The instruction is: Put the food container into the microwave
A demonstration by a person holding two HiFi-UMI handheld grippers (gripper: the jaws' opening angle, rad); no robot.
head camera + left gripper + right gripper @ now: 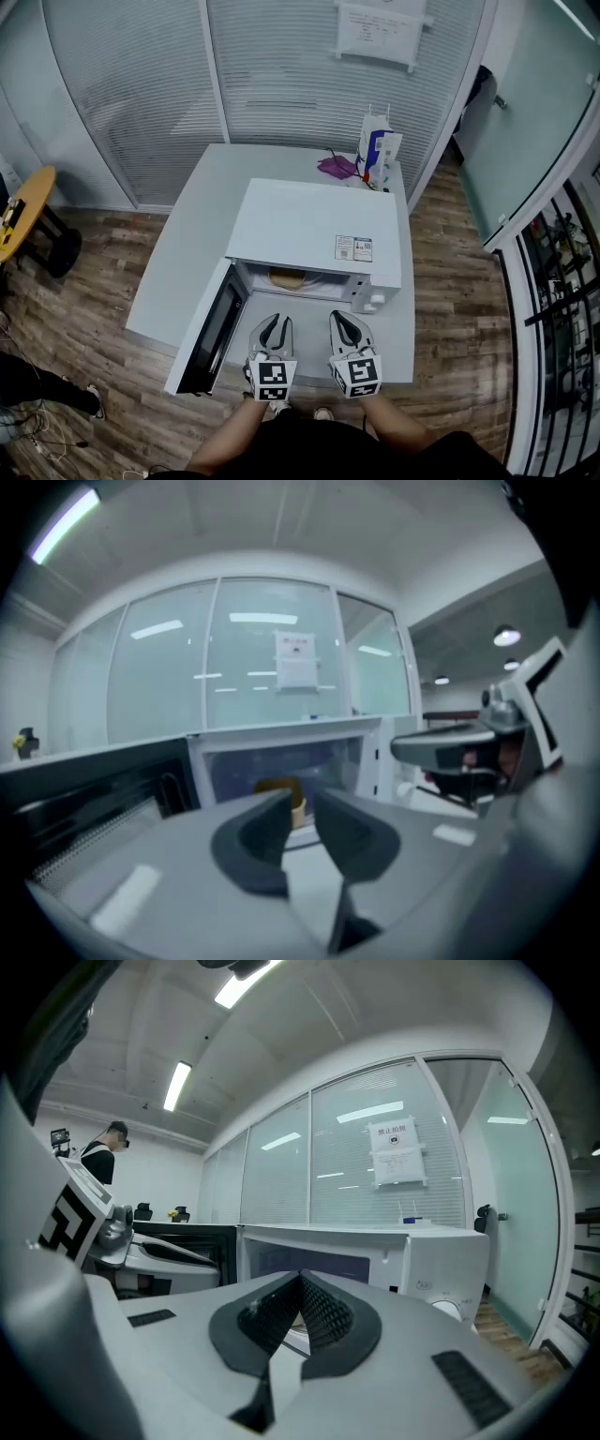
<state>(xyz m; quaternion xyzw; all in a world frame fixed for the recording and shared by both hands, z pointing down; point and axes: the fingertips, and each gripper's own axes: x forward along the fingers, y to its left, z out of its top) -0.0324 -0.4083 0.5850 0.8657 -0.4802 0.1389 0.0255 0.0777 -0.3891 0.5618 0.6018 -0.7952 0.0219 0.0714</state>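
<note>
We see the food container (287, 278), low and tan, inside the microwave (314, 230), just behind its front lip. The door (211, 333) stands swung out at the microwave's left, leaving its mouth wide. In front of the microwave, our left gripper (278, 321) shows a narrow empty slit. Our right gripper (339, 317) is pinched together on nothing.

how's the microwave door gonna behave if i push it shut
The door stands swung wide on its left hinge, so a push at its free edge would probably swing it easily. It looks like a stiff panel, unlikely to flex. The microwave looks bulky and sits flat on the table, so it likely stays put.
</note>
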